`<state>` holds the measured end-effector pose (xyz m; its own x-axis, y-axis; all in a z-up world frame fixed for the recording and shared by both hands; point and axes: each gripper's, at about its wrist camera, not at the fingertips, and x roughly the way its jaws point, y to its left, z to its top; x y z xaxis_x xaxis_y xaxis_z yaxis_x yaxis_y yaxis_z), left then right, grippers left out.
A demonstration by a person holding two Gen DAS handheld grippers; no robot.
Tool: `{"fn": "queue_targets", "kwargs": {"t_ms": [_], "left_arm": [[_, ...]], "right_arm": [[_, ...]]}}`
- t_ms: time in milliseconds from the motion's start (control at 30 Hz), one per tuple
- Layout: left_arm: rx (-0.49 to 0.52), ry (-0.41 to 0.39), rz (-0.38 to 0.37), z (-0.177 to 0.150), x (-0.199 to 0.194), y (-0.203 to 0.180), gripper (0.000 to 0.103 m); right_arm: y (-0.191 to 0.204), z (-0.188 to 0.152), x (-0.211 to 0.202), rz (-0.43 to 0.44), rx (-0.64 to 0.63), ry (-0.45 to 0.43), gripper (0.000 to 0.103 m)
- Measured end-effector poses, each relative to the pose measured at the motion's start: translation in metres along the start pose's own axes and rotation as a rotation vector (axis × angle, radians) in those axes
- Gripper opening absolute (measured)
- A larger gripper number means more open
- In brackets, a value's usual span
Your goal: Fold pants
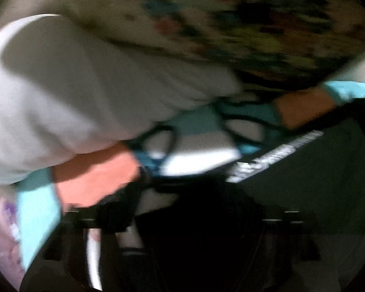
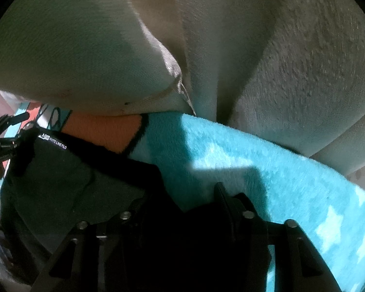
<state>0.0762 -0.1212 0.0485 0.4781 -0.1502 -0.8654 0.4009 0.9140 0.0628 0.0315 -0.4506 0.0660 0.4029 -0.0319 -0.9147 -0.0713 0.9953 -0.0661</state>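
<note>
Black gripper fingers (image 2: 221, 202) fill the bottom of the right wrist view, where the right gripper (image 2: 182, 209) is drawn nearly together with dark cloth bunched between its jaws, apparently pinching the edge of the pants (image 2: 60, 185); deep shadow hides the pads themselves. These dark pants, marked with a strip of small white lettering (image 2: 54, 143), lie on a fluffy turquoise blanket (image 2: 279, 170) patterned with pale stars and an orange patch (image 2: 102, 131). Above the blanket sit a white cushion (image 2: 73, 56) and beige upholstery (image 2: 292, 60). In the blurred left wrist view, the left gripper (image 1: 182, 209) is a black mass low in the frame, set over the dark fabric of the pants (image 1: 304, 170); whether it grips the cloth cannot be told through the blur and shadow. Its white lettering (image 1: 275, 155) runs diagonally across the waist edge. Behind lie the same turquoise and orange blanket (image 1: 36, 214), a white cushion (image 1: 85, 92), and a multicoloured patterned fabric (image 1: 267, 29) across the top.
</note>
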Motion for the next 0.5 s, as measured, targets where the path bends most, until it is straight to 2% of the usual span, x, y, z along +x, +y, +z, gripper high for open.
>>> {"fn": "queue_targets", "kwargs": {"t_ms": [33, 100, 133, 200, 233, 400, 500], "left_arm": [[0.019, 0.001, -0.010, 0.000, -0.001, -0.004, 0.013], [0.064, 0.003, 0.021, -0.002, -0.003, -0.013, 0.012], [0.046, 0.010, 0.000, -0.002, -0.006, -0.010, 0.010], [-0.019, 0.012, -0.098, -0.004, -0.018, 0.001, 0.002], [-0.041, 0.007, -0.146, -0.007, -0.027, 0.005, 0.002], [-0.010, -0.022, -0.186, -0.032, -0.069, -0.002, 0.002], [-0.031, -0.047, -0.192, -0.046, -0.093, -0.009, 0.002]], "right_arm": [[0.003, 0.000, -0.003, 0.007, -0.006, -0.009, 0.008], [0.009, 0.000, -0.012, -0.021, -0.047, -0.035, 0.005], [0.012, -0.001, -0.020, -0.027, -0.064, -0.052, 0.005], [0.013, -0.002, -0.037, -0.025, -0.077, -0.084, 0.004], [0.015, -0.005, -0.051, -0.025, -0.095, -0.112, 0.004], [0.037, -0.023, -0.102, -0.066, -0.236, -0.171, 0.004], [0.062, -0.046, -0.132, -0.118, -0.371, -0.199, 0.004]]}}
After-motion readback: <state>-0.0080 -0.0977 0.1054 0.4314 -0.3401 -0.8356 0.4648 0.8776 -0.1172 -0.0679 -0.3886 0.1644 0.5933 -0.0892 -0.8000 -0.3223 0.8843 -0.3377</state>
